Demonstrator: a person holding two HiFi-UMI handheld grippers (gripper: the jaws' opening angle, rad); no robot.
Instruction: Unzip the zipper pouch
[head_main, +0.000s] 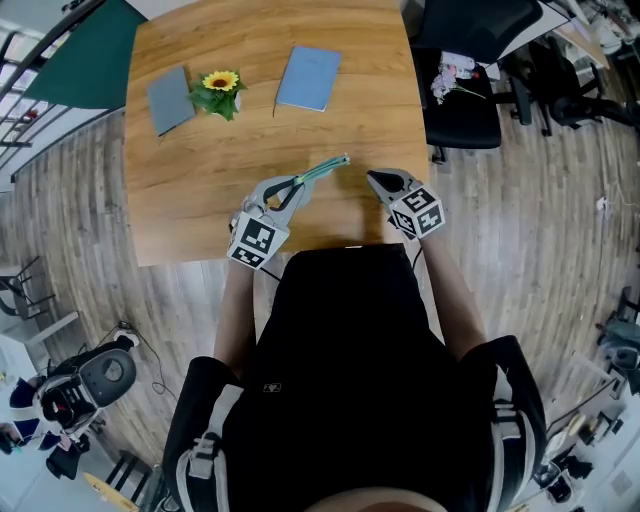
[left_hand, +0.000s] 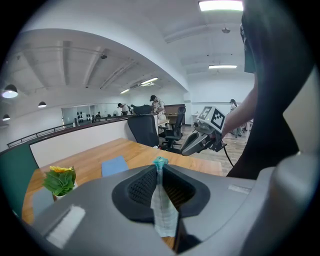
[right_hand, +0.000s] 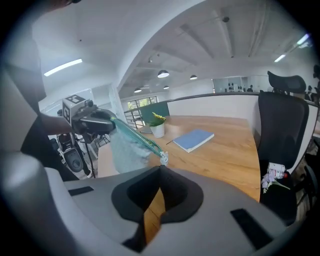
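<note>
Head view looks down on a wooden table (head_main: 200, 190) with a black office chair (head_main: 460, 100) off its right edge. At the far side of the table a blue notebook (head_main: 308, 77) lies flat, well apart from a grey notebook (head_main: 170, 99). Between them, just beside the grey one, stands a small potted sunflower (head_main: 220, 92).

Both tools hang above the table's near edge. The zipper pouch (head_main: 318, 171), pale fabric with a teal zipper (right_hand: 137, 137) along its top, is raised off the table and stretches out from the left gripper (head_main: 297, 184) towards the right gripper (head_main: 372, 176).

In the left gripper view, the jaws are narrow and pinch one end of the pouch's fabric, which stands upright between the pads (left_hand: 142, 187).

In the right gripper view, the jaws are closed together with nothing between them. The small silver zipper pull (right_hand: 163, 159) sits at the pouch's free end, just past their tips. Whether the tips touch it cannot be told, though the head view shows a slight gap there.
</note>
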